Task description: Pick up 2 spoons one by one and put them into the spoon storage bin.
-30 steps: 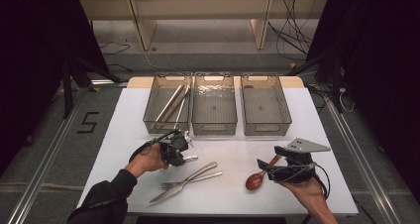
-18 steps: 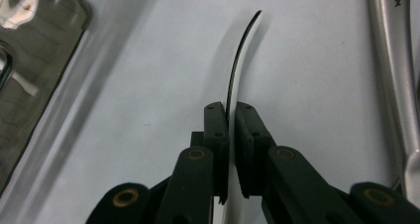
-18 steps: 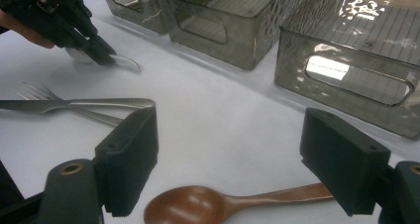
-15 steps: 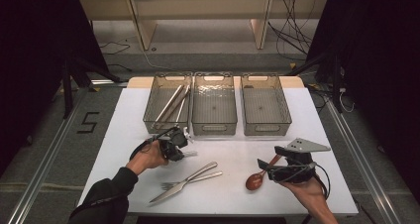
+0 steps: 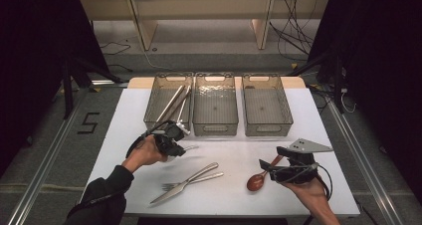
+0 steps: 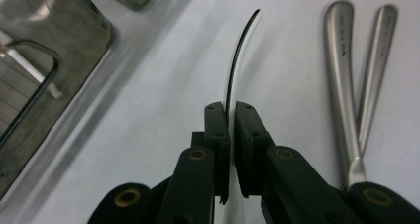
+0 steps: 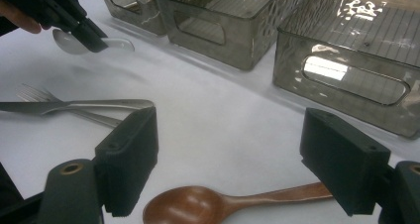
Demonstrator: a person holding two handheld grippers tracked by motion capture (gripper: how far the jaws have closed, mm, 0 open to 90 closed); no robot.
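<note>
Overhead, white table [image 5: 318, 135] amid dark curtains; left fingers [image 6: 230, 130] clamped on white spoon [image 6: 237, 60], right fingers [image 7: 237, 159] agape.

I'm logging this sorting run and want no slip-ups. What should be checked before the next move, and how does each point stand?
1. Left gripper shut on the white spoon: ok.
2. Spoon lifted off the table: ok, shadow beneath it.
3. Middle bin free to receive it: ok.
4. Right gripper open, wooden spoon between the jaws: ok.
5. Fork and knife out of the path: ok.
</note>
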